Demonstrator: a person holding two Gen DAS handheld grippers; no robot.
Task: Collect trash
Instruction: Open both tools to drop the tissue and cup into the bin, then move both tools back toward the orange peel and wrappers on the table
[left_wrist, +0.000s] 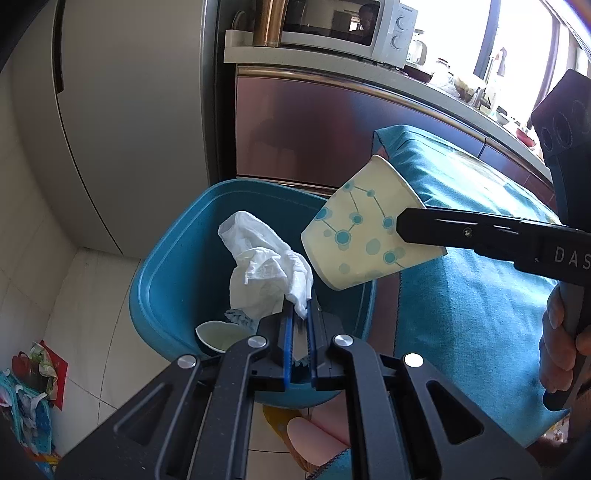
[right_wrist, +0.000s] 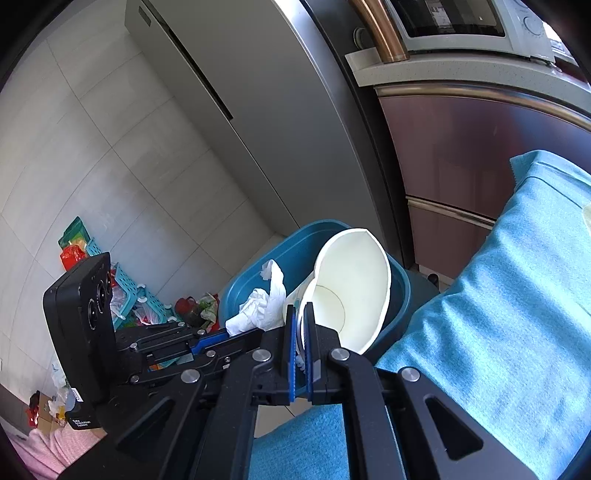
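**A:** Trash status: we have two pieces in hand, both over the teal plastic bin (left_wrist: 177, 266). Left gripper (left_wrist: 300, 314) is clamped narrow on a crumpled white tissue (left_wrist: 264, 266), pinched by one corner so the rest sticks up above the jaws. Right gripper (right_wrist: 300, 314) is clamped narrow on the wall of a cream paper cup with blue dot-and-line print (left_wrist: 354, 229).

**B:** How does the cup sit?

**A:** Tilted, base pointing down toward the bin, mouth up and away. In the right wrist view its rim (right_wrist: 384, 280) looks squashed out of round where the jaws bite, so the grip is on thin wall, not the base. We judge that pinch suits a light empty cup.

**B:** Anything in the bin already?

**A:** A second pale cup (left_wrist: 221, 338) lies on its side at the bottom, next to something bluish we can't identify.

**B:** Why both hands stacked there?

**A:** The bin stands on the floor just beside the table covered with a teal cloth (left_wrist: 480, 258), so both grippers angle down past the table edge. The cup overhangs the bin's rim on the table side; the tissue is nearer the middle.

**B:** Next?

**A:** Our call: open both once each piece is fully inside the rim. Risk is the cup, which sits close enough to the edge to clip the rim and bounce out.
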